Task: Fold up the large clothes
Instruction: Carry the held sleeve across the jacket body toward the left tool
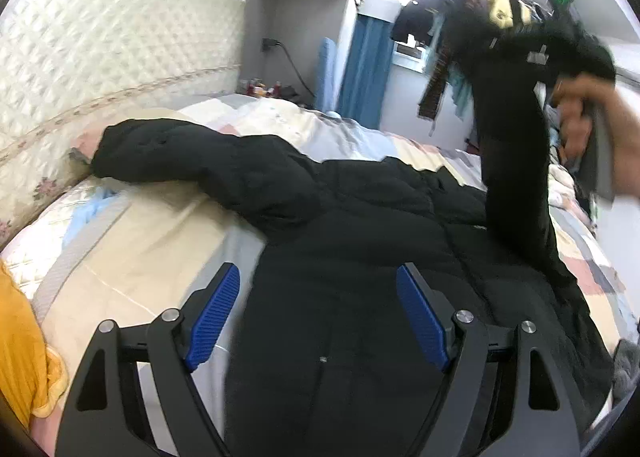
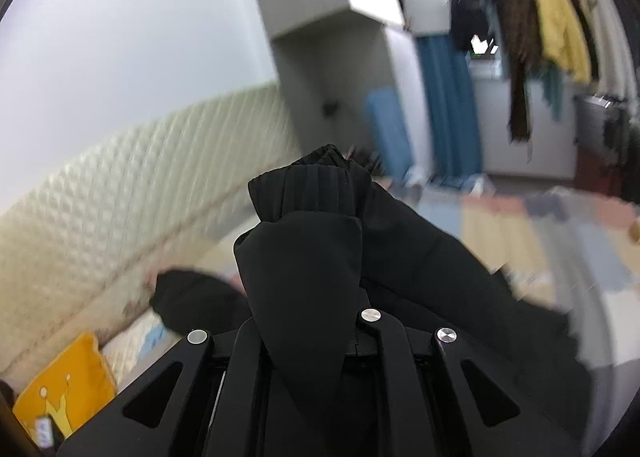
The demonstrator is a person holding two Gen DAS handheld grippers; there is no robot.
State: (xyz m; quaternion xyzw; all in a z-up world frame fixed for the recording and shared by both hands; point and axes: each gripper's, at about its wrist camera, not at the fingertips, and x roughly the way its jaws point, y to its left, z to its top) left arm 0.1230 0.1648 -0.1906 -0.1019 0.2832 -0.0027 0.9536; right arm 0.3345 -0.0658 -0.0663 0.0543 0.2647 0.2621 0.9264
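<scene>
Left wrist view: the left tool (image 1: pixel 318 317) hovers released, blue pads apart, over the black coat (image 1: pixel 360 241) on the bed (image 1: pixel 152 241); the right tool (image 2: pixel 308 297) clenches its raised sleeve (image 2: pixel 308 193).

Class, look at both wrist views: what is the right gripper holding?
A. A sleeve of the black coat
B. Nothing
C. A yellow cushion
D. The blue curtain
A: the right gripper is closed on a sleeve of the black coat, lifting it above the bed.
</scene>
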